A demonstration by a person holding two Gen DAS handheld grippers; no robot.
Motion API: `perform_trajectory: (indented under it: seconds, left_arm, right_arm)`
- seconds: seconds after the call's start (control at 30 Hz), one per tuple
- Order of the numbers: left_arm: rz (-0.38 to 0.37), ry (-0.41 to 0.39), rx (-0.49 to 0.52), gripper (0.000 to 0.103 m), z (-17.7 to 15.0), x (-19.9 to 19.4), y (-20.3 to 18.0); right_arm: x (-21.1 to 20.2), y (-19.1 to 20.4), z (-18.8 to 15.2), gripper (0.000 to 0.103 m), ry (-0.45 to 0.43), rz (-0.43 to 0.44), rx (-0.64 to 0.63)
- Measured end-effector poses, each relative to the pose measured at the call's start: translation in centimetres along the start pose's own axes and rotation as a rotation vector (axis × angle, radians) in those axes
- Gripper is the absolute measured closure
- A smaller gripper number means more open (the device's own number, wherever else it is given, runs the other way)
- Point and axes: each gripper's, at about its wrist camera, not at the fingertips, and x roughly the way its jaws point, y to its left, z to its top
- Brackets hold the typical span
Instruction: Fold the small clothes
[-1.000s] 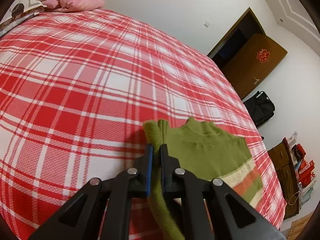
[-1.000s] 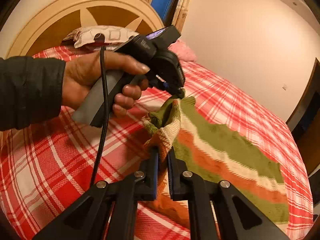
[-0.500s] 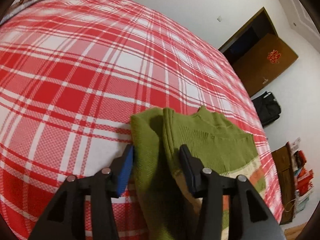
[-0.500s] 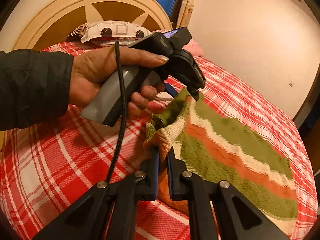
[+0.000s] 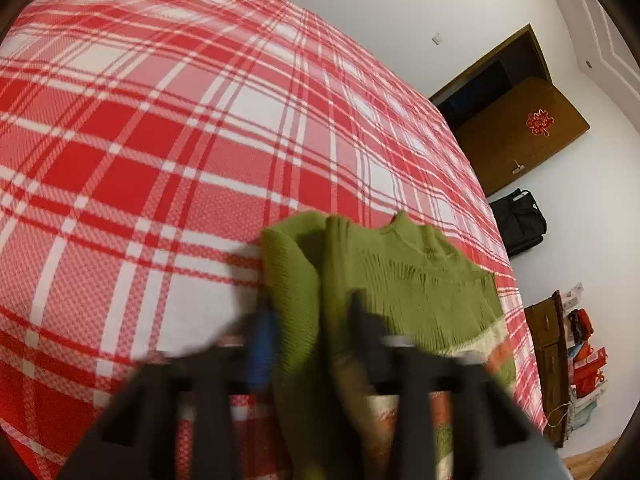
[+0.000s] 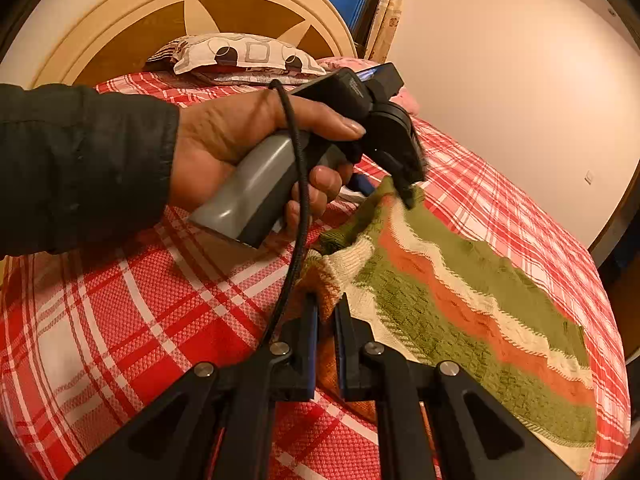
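Now the striped sweater [image 6: 460, 300] lies on the checked bedspread [image 5: 160, 160]. Right gripper [image 6: 326, 316] is clamped on its bunched edge. Left gripper [image 5: 310, 320], blurred, has just been closing with the green fold between its jaws, which stand apart.

Right hand-held gripper [image 6: 327, 312]: jaws drawn together, pinching a fold of the striped knit garment [image 6: 460, 292] between the pads, pointing downward at a slope.

Left hand-held gripper [image 5: 308, 320]: motion-blurred; jaws have just been closing, with green knit lying between them. Pad contact cannot be confirmed.

Left hand [image 6: 240, 148], in a dark sleeve [image 6: 80, 168], wraps the grey grip ahead and left of the right hand-held gripper.
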Motion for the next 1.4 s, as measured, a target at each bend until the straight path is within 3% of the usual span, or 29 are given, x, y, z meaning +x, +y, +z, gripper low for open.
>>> perform_trajectory:
  seconds: [0.2, 0.67, 1.03, 1.4]
  left_arm:
    - [-0.019, -0.070, 0.071, 0.091, 0.2, -1.5, -3.1]
    - [-0.099, -0.111, 0.163, 0.092, 1.0, -1.6, -12.3]
    - [-0.124, -0.060, 0.256, 0.092, 0.2, 2.8, -19.7]
    - [-0.127, -0.011, 0.328, 0.092, -1.1, 6.4, -25.1]
  right_arm:
    - [-1.4, -1.8, -0.2, 0.097, -0.039, -0.025, 0.037]
    - [-6.0, -10.7, -3.7, 0.097, -0.091, -0.136, 0.211]
    - [-7.9, -17.1, -8.1, 0.097, -0.090, -0.094, 0.432]
    - [-10.5, -20.3, -11.2, 0.097, -0.086, -0.101, 0.507]
